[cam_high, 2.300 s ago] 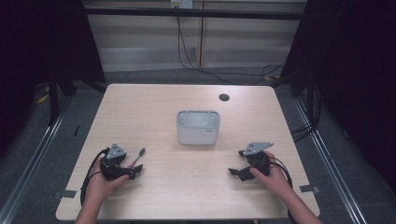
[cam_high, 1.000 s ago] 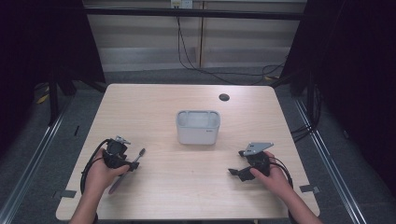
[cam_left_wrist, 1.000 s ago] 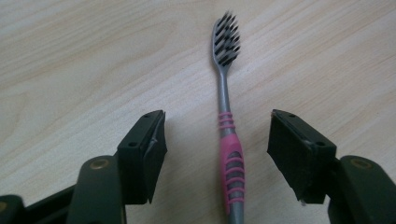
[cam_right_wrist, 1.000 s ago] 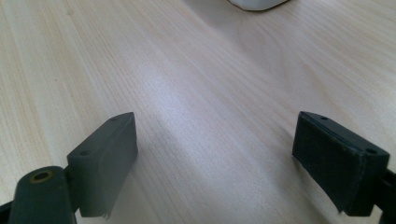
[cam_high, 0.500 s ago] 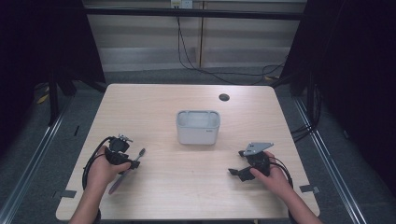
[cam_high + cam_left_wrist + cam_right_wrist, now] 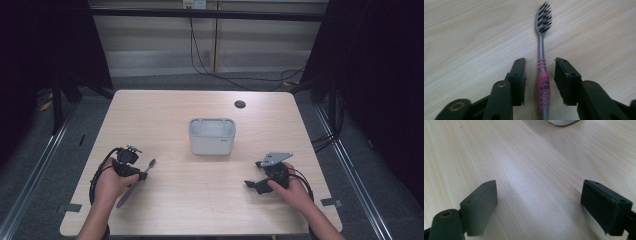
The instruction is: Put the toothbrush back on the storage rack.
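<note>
A grey toothbrush (image 6: pixel 542 82) with pink grip bands and dark bristles lies flat on the wooden table (image 6: pixel 200 200), seen slanted at the near left as the toothbrush (image 6: pixel 125 196) in the high view. My left gripper (image 6: pixel 540 68) straddles its handle. Its jaws have just been closing, and a narrow gap still shows on each side of the handle. The left gripper (image 6: pixel 141 175) is held low over the brush. My right gripper (image 6: pixel 539 195) stands wide open over bare wood, with nothing between its fingers. In the high view the right gripper (image 6: pixel 252 186) rests at the near right.
A white rectangular bin (image 6: pixel 212 136) stands at the table's middle, and its corner shows as the bin (image 6: pixel 560 122) at the top of the right gripper view. A small black round cap (image 6: pixel 240 104) lies at the far right. Dark frames and cables surround the table.
Since the oldest frame my left hand has shifted and set its gripper down over the toothbrush handle. Over the last second neither hand has visibly moved.
</note>
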A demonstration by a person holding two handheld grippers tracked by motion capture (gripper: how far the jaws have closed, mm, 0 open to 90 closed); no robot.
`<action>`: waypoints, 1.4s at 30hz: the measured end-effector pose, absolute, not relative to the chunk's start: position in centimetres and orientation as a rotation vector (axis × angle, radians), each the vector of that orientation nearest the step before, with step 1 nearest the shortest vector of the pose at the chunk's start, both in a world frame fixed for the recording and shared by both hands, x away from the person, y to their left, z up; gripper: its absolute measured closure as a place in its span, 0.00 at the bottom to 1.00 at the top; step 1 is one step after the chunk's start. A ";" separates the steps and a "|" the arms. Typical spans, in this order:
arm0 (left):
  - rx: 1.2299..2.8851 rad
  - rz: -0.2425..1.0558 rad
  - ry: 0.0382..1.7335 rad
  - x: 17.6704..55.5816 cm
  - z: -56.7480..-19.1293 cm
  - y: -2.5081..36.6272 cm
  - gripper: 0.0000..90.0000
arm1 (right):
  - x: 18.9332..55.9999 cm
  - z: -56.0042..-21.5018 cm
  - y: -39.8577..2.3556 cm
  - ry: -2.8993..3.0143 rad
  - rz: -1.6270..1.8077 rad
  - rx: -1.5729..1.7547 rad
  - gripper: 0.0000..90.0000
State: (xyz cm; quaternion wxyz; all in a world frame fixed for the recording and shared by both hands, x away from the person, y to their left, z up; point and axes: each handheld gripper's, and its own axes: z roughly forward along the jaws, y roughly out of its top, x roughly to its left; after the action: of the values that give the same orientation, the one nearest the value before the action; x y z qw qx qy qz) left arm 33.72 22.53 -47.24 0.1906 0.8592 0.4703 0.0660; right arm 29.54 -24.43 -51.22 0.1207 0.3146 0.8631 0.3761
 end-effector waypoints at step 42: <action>2.104 0.252 1.339 33.7 -41.4 22.6 0.91 | 29.5 -51.2 -24.4 2.521 1.099 0.919 0.15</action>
State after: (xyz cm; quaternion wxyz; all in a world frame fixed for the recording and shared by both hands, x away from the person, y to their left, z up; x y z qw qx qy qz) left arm 33.75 22.57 -41.38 0.3122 0.7974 0.5075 0.0956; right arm 29.54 -24.43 -51.22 0.1206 0.3146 0.8631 0.3761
